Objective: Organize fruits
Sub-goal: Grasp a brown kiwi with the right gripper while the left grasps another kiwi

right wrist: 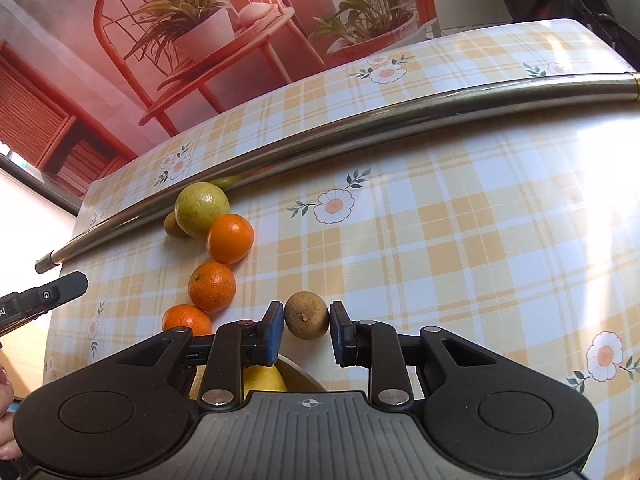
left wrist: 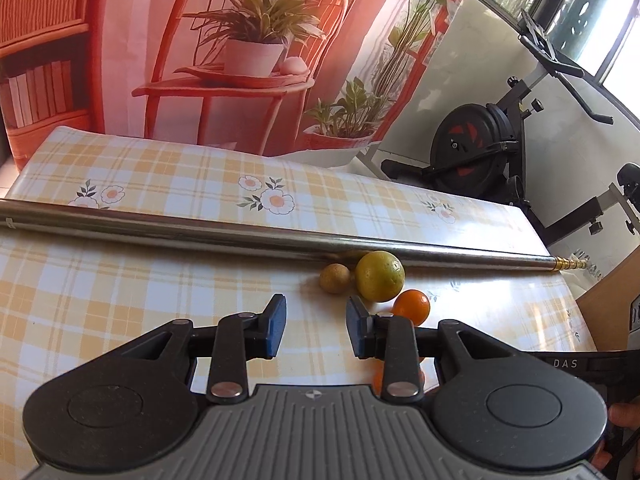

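Note:
In the right wrist view my right gripper (right wrist: 306,322) is shut on a small brown round fruit (right wrist: 306,315), held between the blue pads above the table. To its left lie three oranges (right wrist: 230,238) (right wrist: 211,286) (right wrist: 186,319), a yellow-green citrus (right wrist: 202,209) and another small brown fruit (right wrist: 174,225) by a metal rod (right wrist: 360,128). A yellow fruit (right wrist: 262,378) shows under the gripper. In the left wrist view my left gripper (left wrist: 316,326) is open and empty, just short of the yellow-green citrus (left wrist: 379,276), a brown fruit (left wrist: 332,278) and an orange (left wrist: 411,307).
The table wears a yellow plaid cloth with flowers (left wrist: 160,184). The long metal rod (left wrist: 240,236) lies across it behind the fruit. An exercise bike (left wrist: 480,148) stands beyond the table's right end. A printed backdrop (left wrist: 240,40) hangs behind.

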`<state>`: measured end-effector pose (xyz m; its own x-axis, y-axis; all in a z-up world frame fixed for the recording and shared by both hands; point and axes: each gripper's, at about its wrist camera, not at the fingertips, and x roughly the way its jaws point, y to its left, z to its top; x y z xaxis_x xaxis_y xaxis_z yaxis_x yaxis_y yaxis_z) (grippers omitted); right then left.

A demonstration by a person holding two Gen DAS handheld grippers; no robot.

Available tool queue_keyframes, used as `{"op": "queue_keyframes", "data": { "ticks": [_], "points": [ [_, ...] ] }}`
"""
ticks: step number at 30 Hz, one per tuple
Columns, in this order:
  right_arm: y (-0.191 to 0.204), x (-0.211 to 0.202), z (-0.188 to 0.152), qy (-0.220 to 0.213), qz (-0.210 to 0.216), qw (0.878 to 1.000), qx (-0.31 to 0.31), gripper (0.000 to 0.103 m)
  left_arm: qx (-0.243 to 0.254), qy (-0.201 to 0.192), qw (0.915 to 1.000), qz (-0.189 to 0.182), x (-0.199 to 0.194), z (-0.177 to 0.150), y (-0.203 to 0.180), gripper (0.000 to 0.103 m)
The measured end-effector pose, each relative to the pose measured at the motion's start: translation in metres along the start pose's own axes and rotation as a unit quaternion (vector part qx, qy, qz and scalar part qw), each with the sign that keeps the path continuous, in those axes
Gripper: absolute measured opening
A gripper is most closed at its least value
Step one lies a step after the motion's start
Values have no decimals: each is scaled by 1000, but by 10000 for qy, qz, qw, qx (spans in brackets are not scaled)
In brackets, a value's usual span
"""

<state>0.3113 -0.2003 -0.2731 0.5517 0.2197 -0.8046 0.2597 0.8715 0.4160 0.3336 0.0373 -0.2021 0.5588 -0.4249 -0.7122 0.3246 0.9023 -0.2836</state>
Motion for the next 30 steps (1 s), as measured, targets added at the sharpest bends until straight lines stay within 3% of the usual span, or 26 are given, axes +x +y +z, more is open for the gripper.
{"op": "queue_keyframes", "data": {
  "ticks": [4, 11, 19, 30],
  "points": [
    [-7, -9, -1, -238, -4, 9997, 45, 23, 732, -292, 9968, 101, 11, 5, -19, 35],
    [-14, -17, -3, -396, 85, 9991, 109, 23, 1675, -101, 9857, 169, 48, -3, -42, 35],
    [-21, -20, -6, -469, 169, 9986, 194, 23, 1830, 90, 9827, 253, 73, -7, -43, 35],
    [-29, -18, -9, -445, 219, 9983, 295, 23, 1670, 179, 9852, 335, 89, -8, -43, 34]
  ]
}}
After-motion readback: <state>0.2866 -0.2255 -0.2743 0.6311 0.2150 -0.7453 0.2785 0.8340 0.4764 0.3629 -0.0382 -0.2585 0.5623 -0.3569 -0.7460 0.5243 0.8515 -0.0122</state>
